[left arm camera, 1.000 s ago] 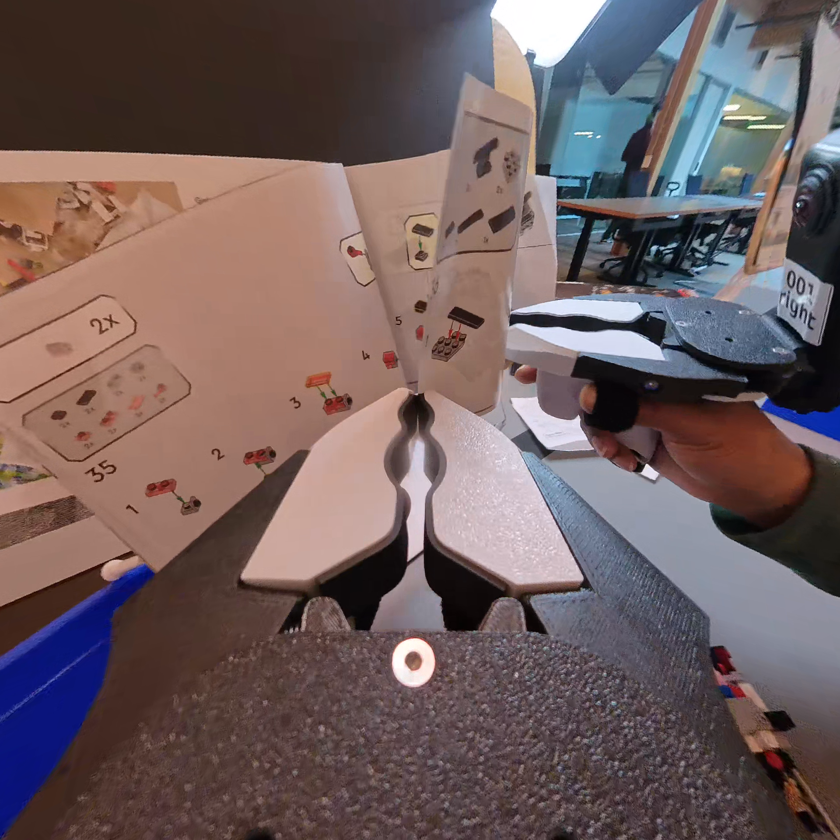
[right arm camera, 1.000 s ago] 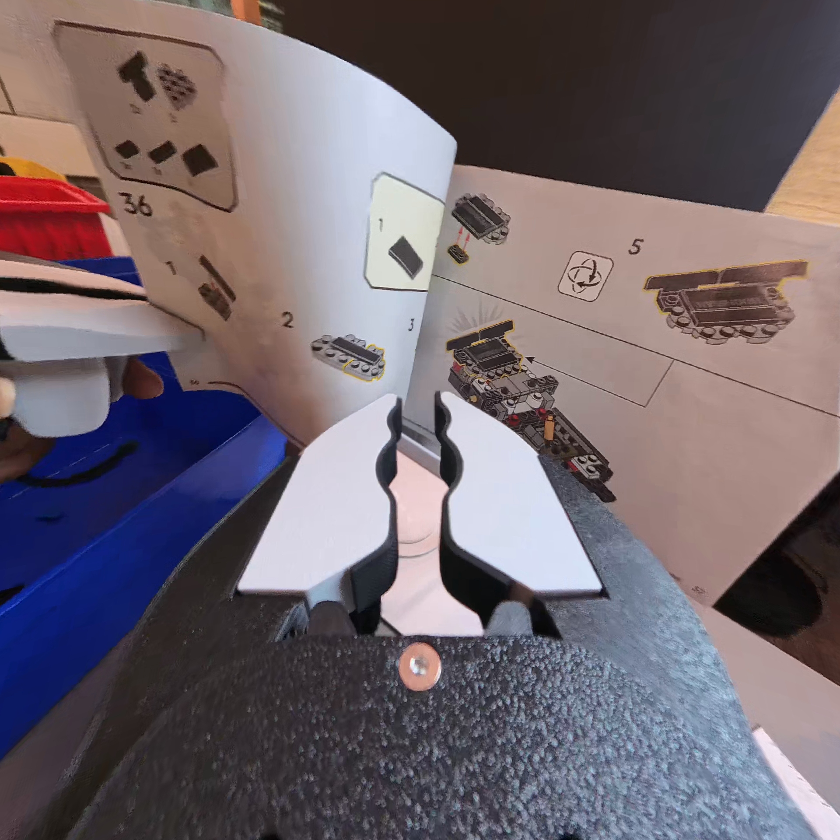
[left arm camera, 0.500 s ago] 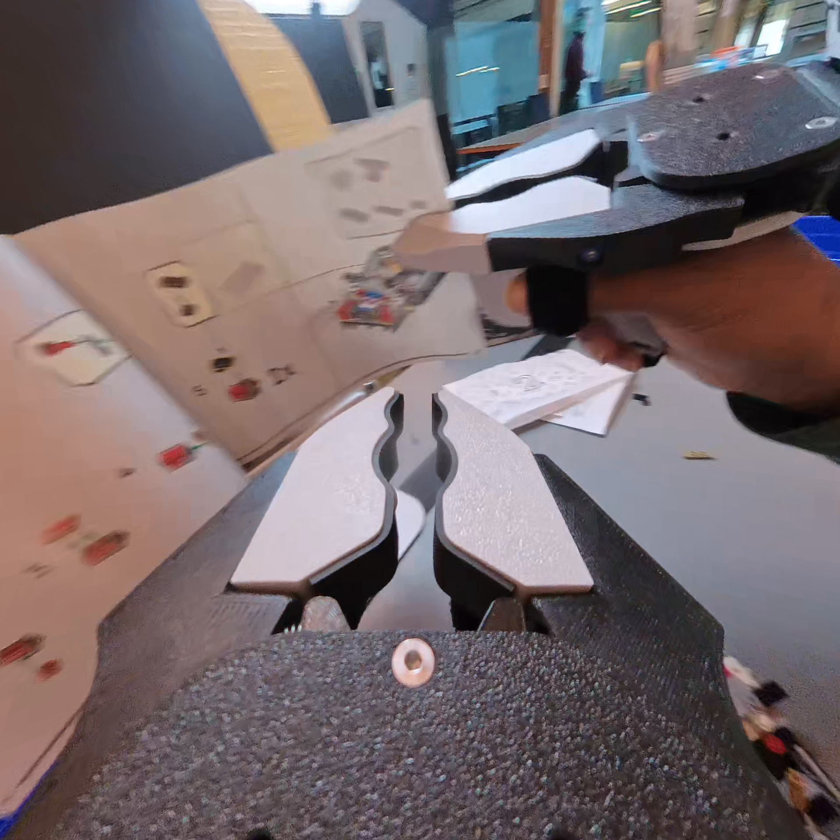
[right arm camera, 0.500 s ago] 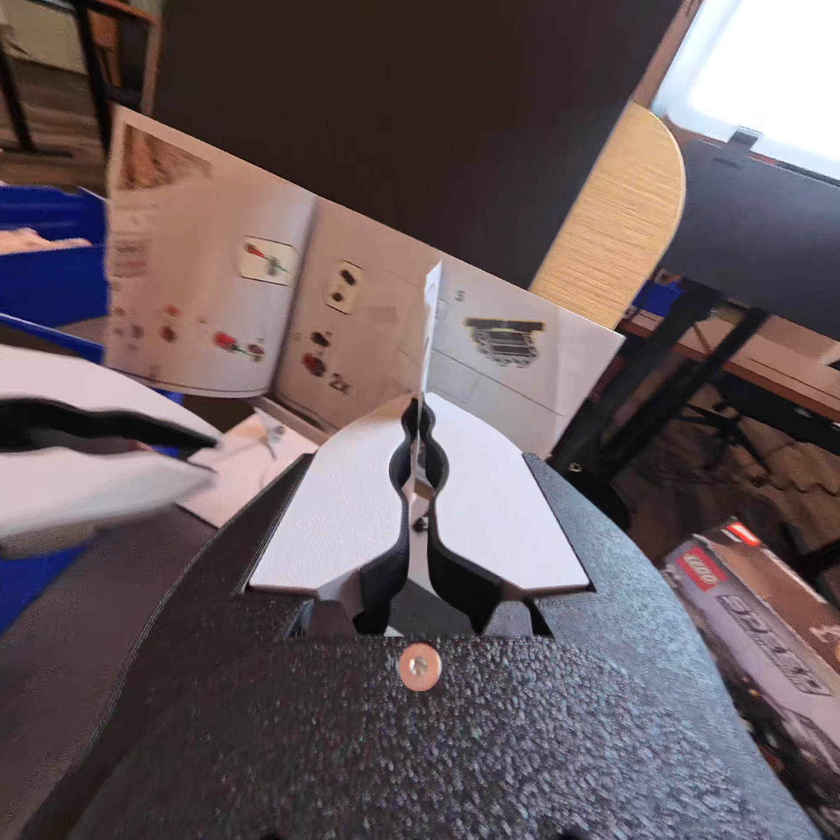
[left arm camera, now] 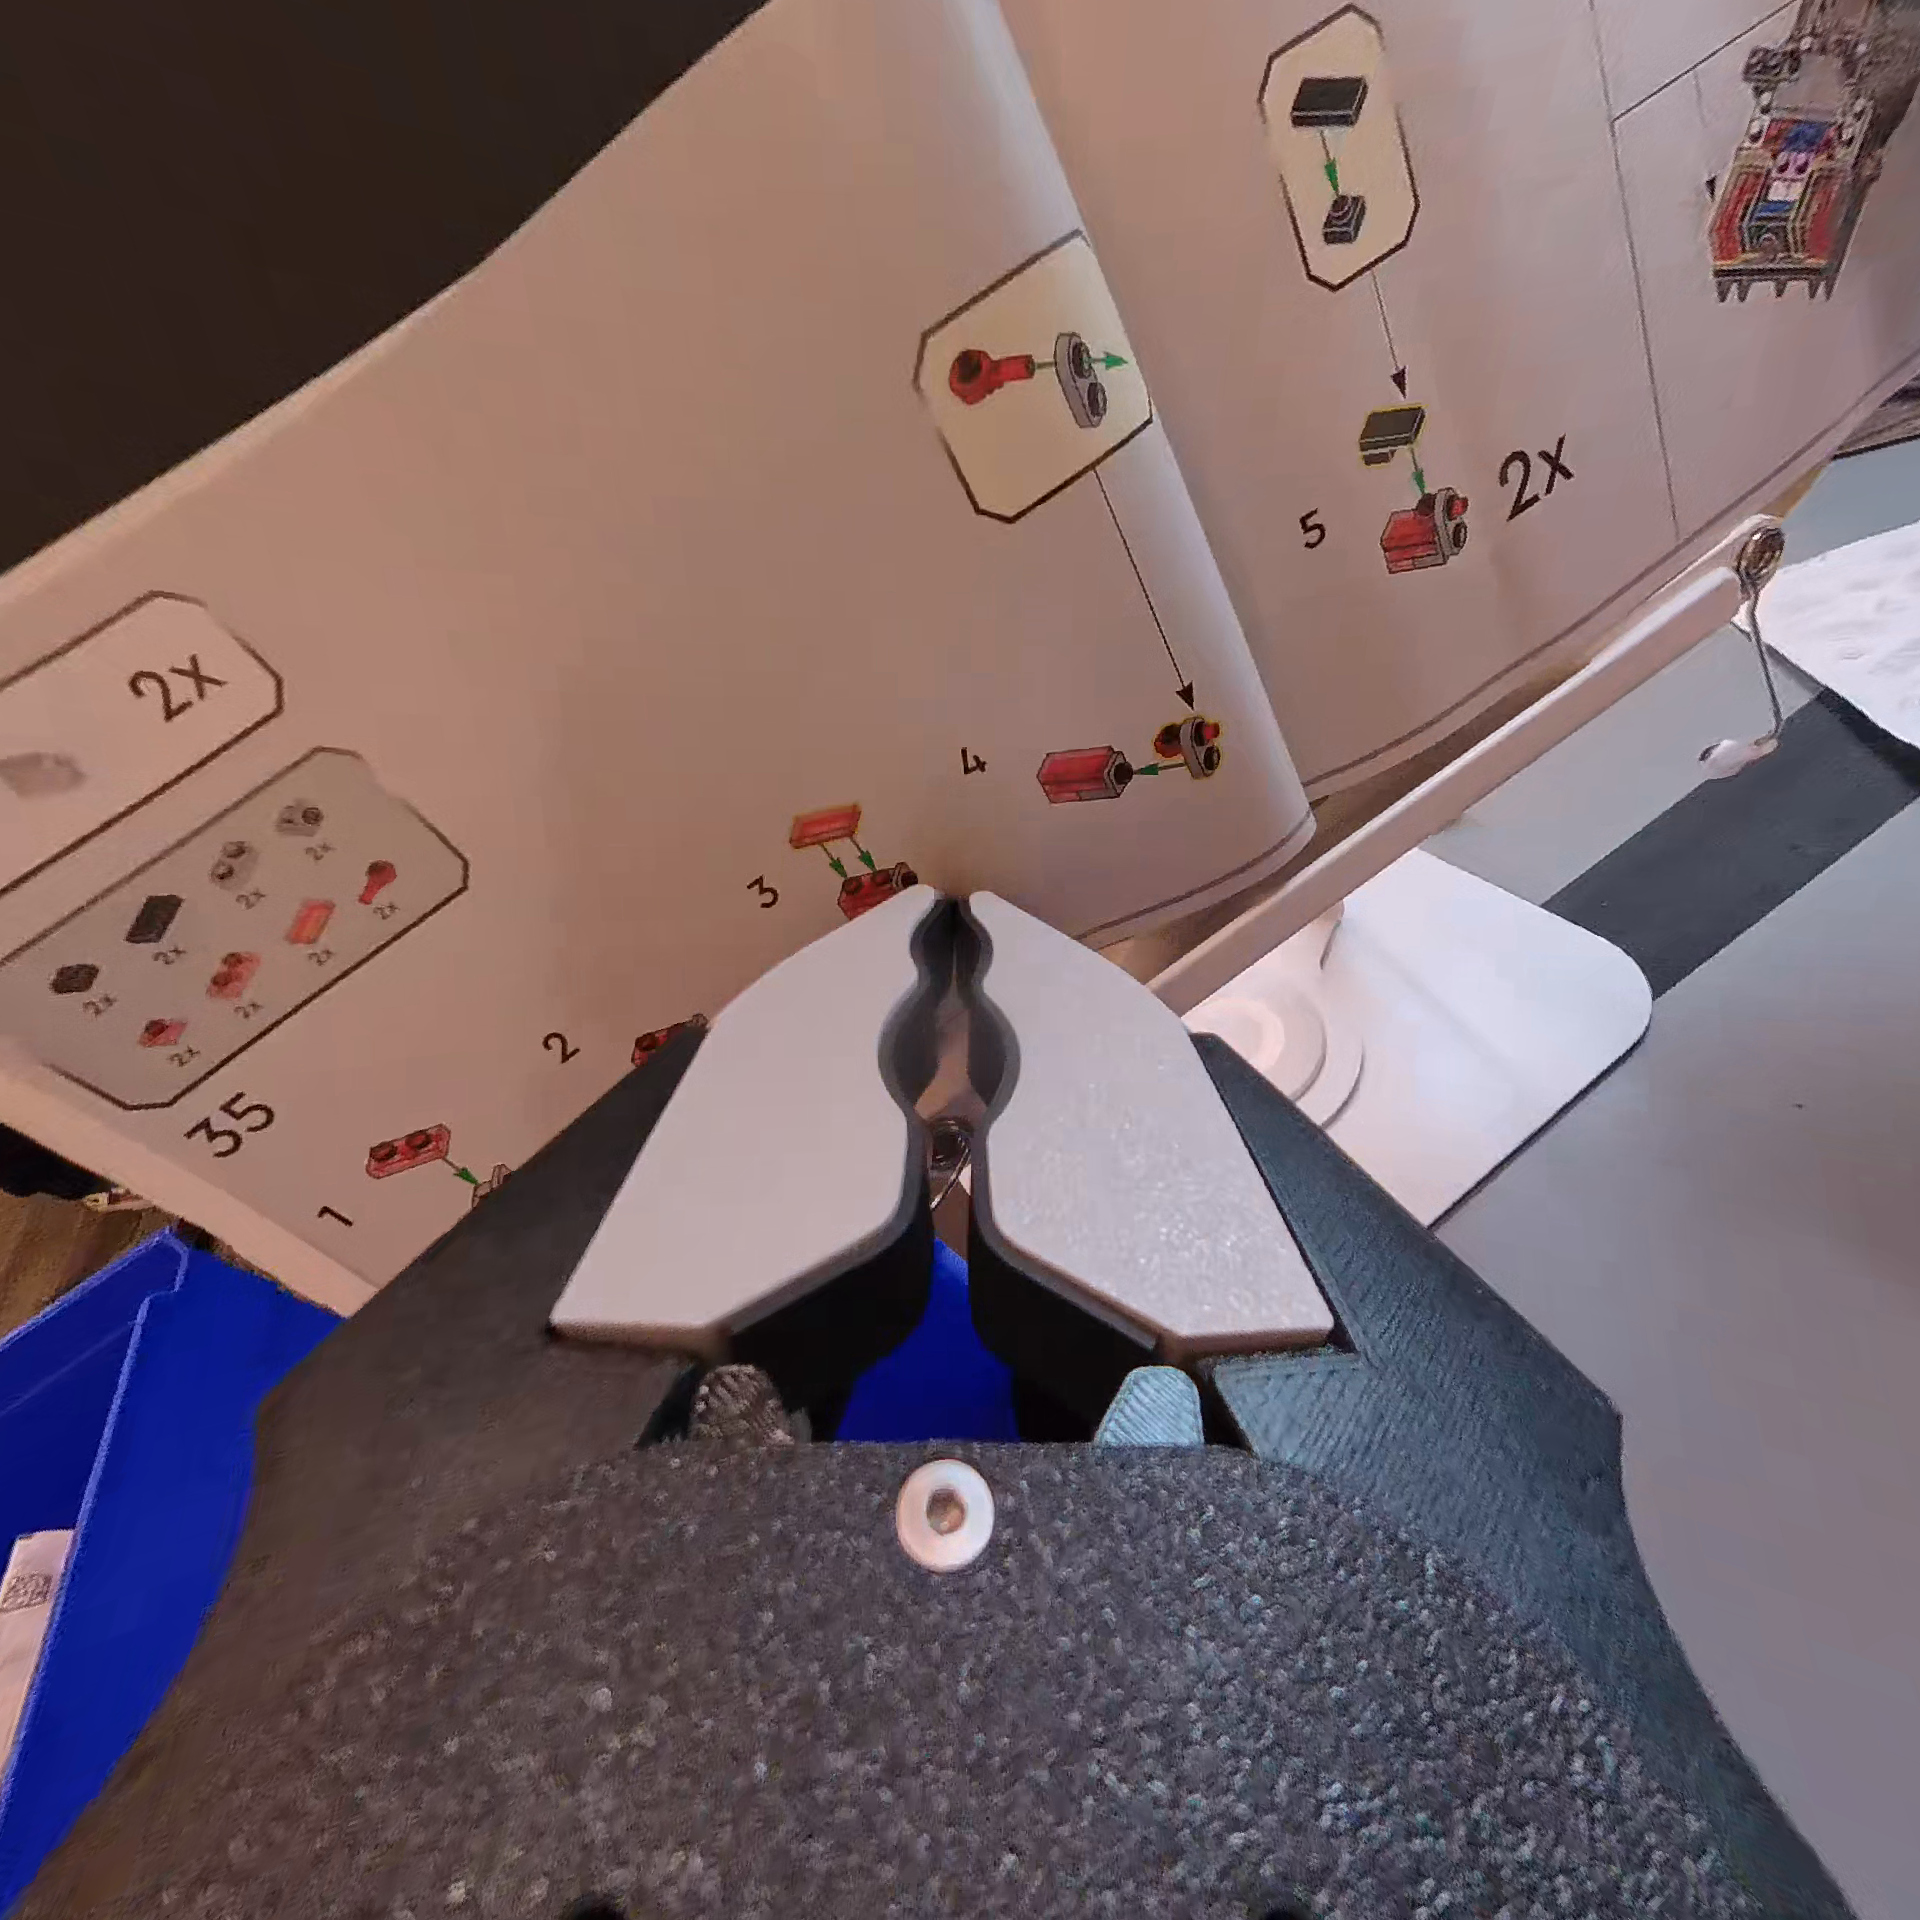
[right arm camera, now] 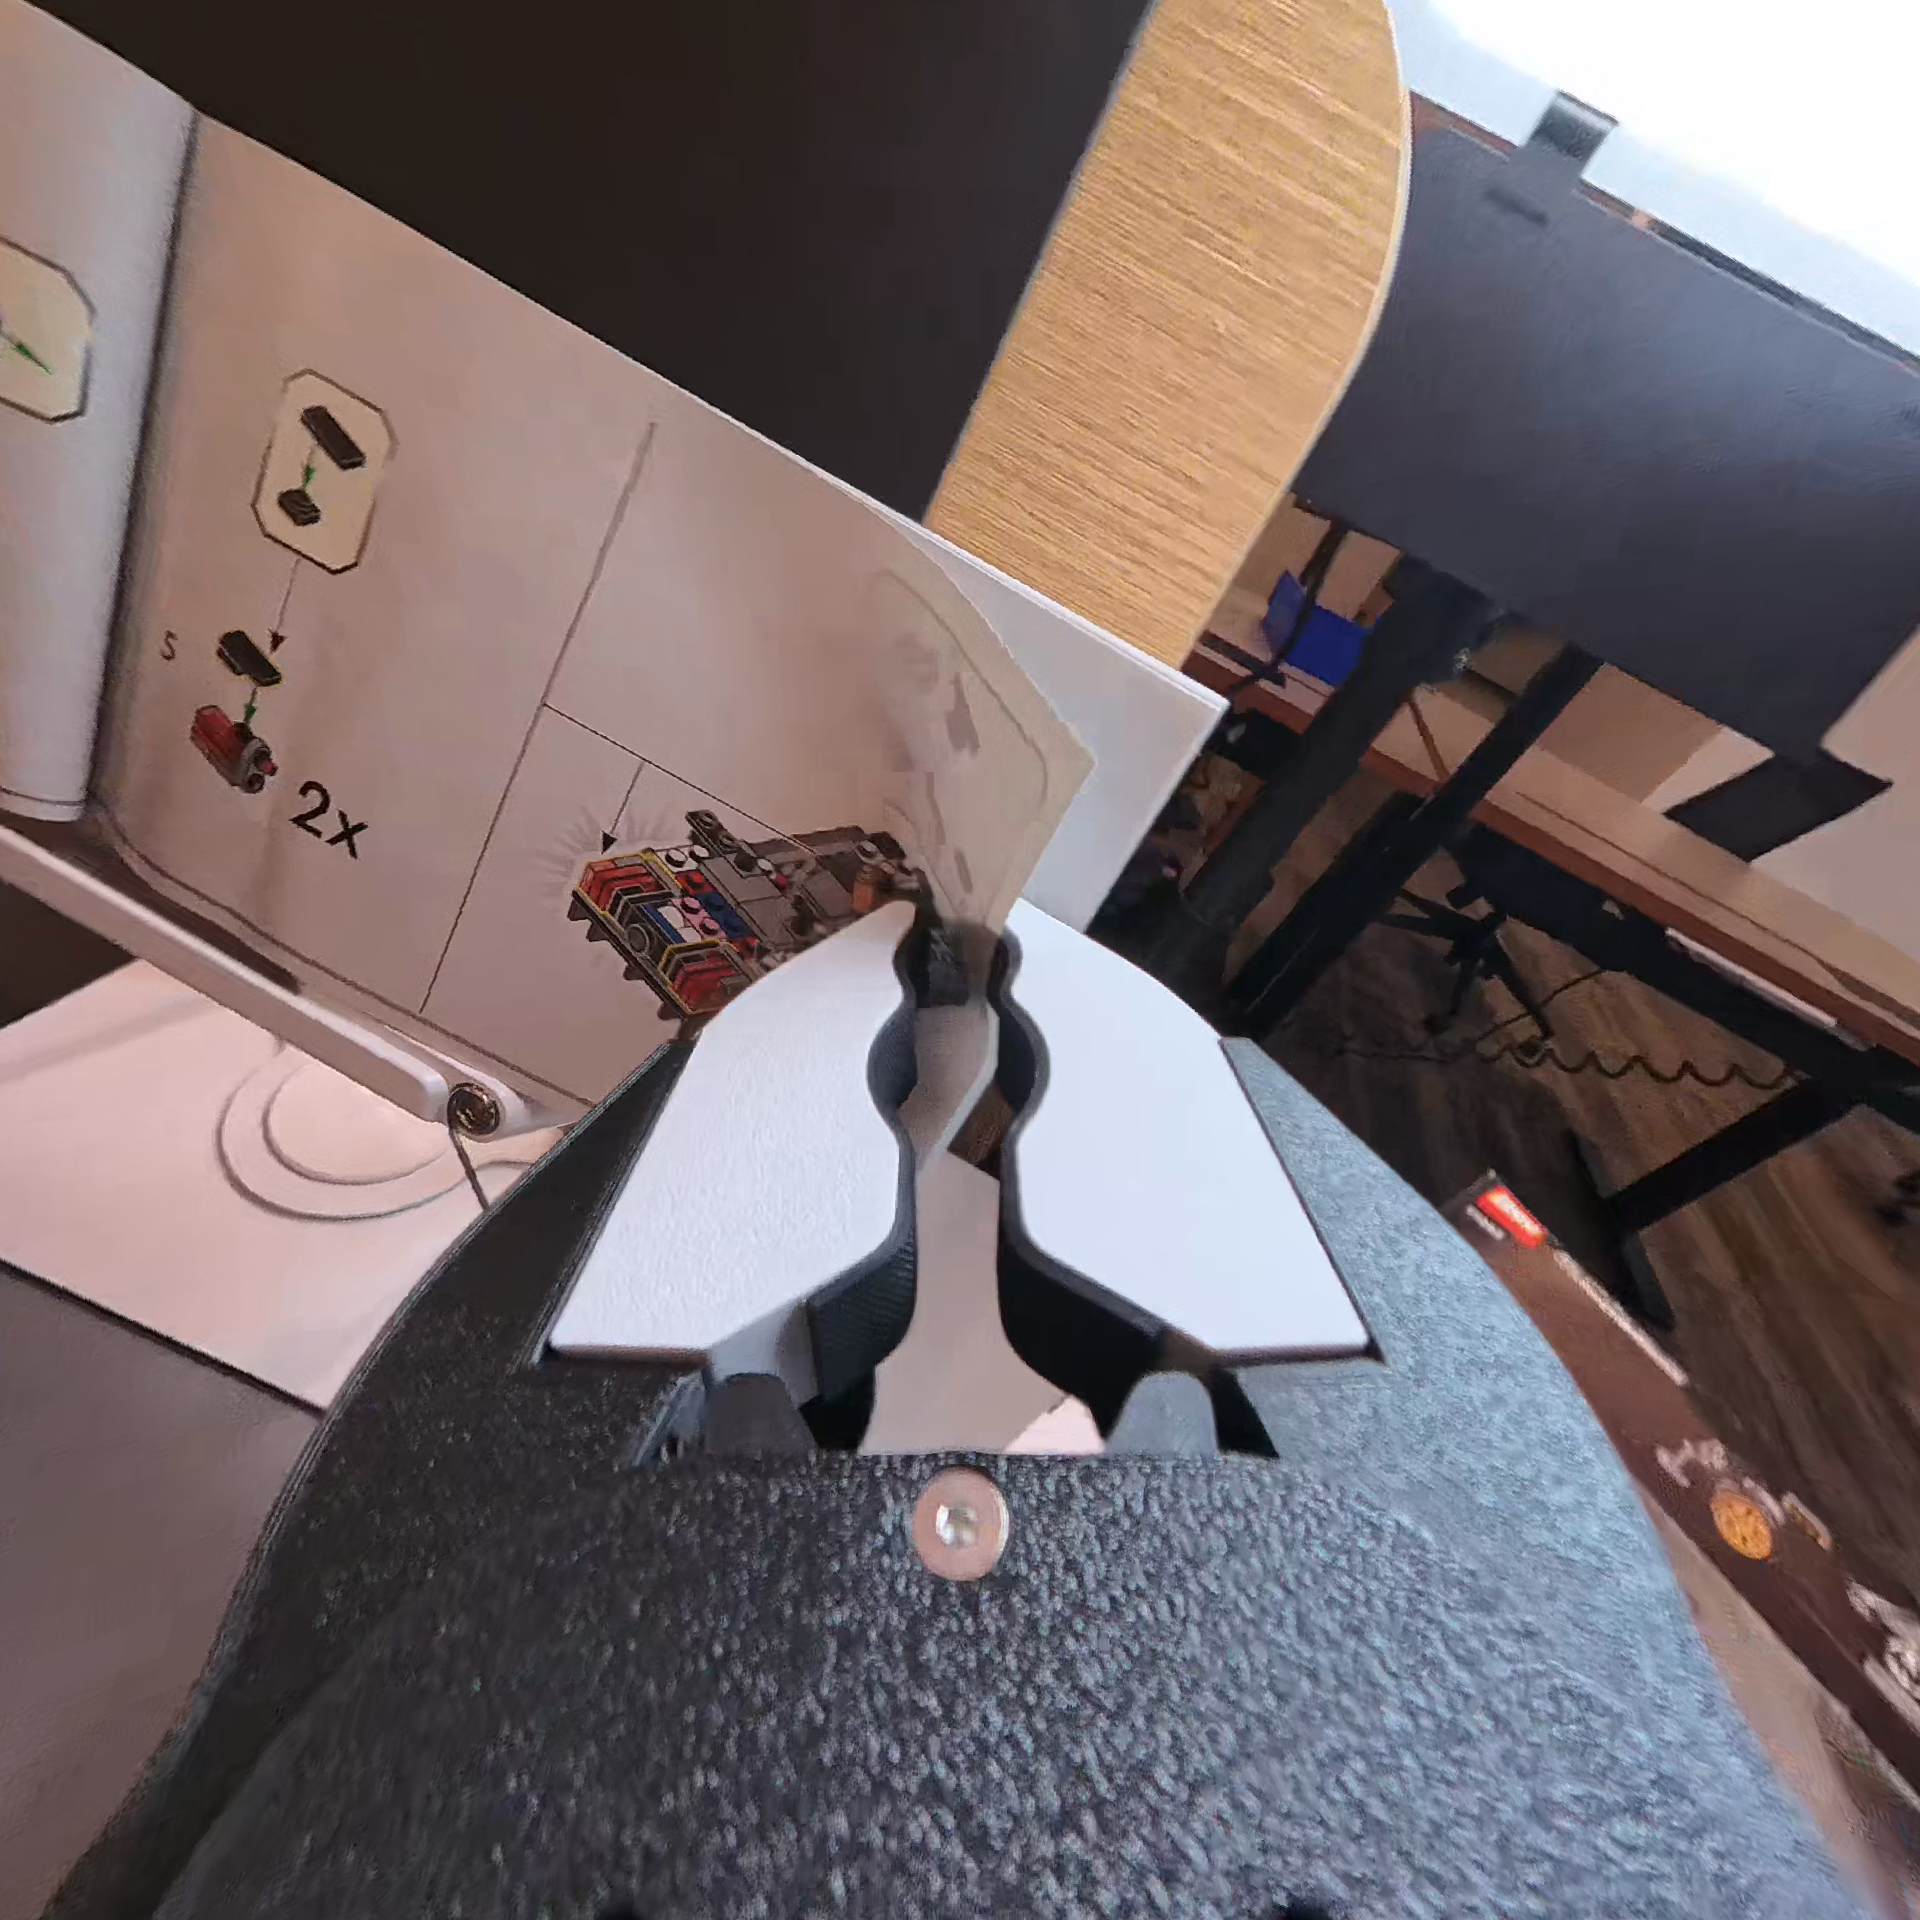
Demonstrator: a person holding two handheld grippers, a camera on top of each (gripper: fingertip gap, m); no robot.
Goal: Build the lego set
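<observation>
**Tongs on both sides of the open booklet**

Left view: the left tongs (left arm camera: 951, 909), spread half a second ago, are now pressed together. Their tips touch the lower edge of the booklet (left arm camera: 644, 582), on its left-hand page. Whether paper sits between them cannot be told. The booklet leans on a white stand (left arm camera: 1475, 987) on the grey counter (left arm camera: 1714, 1299), with a blue bin (left arm camera: 125, 1403) just below.

Right view: the right tongs (right arm camera: 961, 935) still pinch a single page (right arm camera: 977, 748). It stood edge-on before and now curls over the booklet's right-hand side. A dark box (right arm camera: 1621, 1382) lies beyond.
</observation>
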